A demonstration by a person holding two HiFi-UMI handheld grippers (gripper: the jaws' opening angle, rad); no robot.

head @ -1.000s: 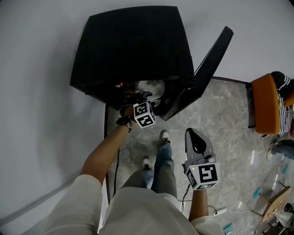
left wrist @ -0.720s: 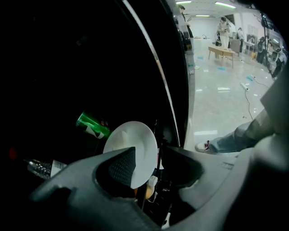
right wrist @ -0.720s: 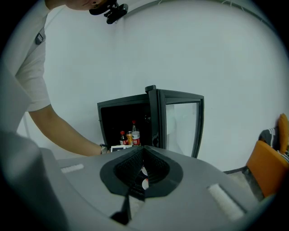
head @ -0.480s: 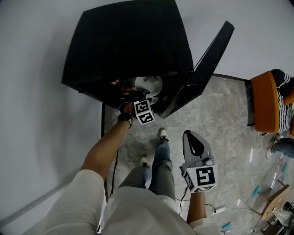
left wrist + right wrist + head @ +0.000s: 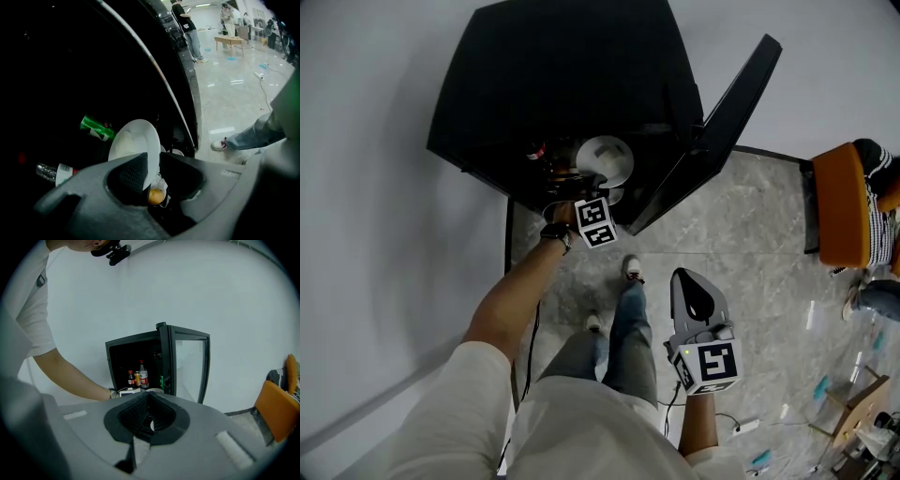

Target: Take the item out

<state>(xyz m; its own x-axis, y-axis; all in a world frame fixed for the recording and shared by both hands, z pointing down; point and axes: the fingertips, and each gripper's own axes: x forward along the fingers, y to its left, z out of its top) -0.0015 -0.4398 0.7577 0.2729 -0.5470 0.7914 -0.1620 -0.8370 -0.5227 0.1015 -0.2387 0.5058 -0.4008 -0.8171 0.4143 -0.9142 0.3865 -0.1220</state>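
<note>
A black mini fridge [image 5: 562, 84] stands on the floor with its glass door [image 5: 727, 112] swung open. A white plate [image 5: 605, 159] stands tilted inside it. My left gripper [image 5: 594, 187] reaches into the fridge. Its jaws are closing, and in the left gripper view [image 5: 152, 164] the plate's [image 5: 133, 140] rim sits between the pads, pinched. Something small and orange [image 5: 157, 196] shows below the rim. My right gripper [image 5: 698, 291] hangs by the person's right side, away from the fridge, shut and empty [image 5: 149, 401].
A green can [image 5: 96, 127] and a lying bottle [image 5: 54, 172] sit deeper in the fridge; upright bottles [image 5: 142, 373] show in the right gripper view. An orange chair [image 5: 848, 211] stands at the right. The person's feet [image 5: 633, 272] are before the fridge.
The left gripper has gone a little deeper into the fridge and its jaws have closed onto the plate's rim. The right gripper has barely moved.
</note>
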